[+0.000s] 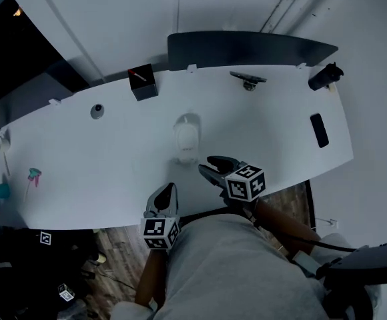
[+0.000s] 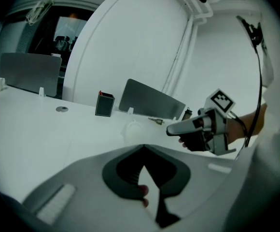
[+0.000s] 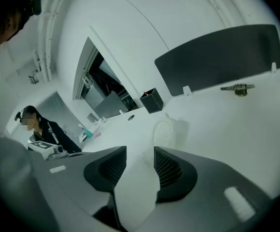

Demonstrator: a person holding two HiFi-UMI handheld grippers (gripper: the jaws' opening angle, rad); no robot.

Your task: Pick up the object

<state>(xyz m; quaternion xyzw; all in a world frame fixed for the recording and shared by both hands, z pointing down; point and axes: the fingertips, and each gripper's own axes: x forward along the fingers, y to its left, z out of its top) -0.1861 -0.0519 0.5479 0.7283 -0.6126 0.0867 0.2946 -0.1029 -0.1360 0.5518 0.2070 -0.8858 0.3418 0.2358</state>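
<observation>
The object is a small white cup-like thing (image 1: pixel 187 139) standing on the white table (image 1: pixel 113 165), a little in from the near edge. My right gripper (image 1: pixel 208 165) hovers just right of it and nearer to me, open, with nothing between its pads. In the right gripper view the cup (image 3: pixel 165 132) stands ahead of the open gripper (image 3: pixel 140 161). My left gripper (image 1: pixel 171 187) is shut and empty at the table's near edge, below the cup. The left gripper view shows its closed jaws (image 2: pixel 143 148), the cup (image 2: pixel 133 129) beyond them and the right gripper (image 2: pixel 171 129) to the right.
A black box (image 1: pixel 142 82) and a dark partition (image 1: pixel 247 49) stand at the far edge. A small metal part (image 1: pixel 248 80), a black bottle (image 1: pixel 325 77) and a black phone (image 1: pixel 319 130) lie to the right. Teal items (image 1: pixel 0 191) sit far left. A person (image 3: pixel 43 129) sits beyond.
</observation>
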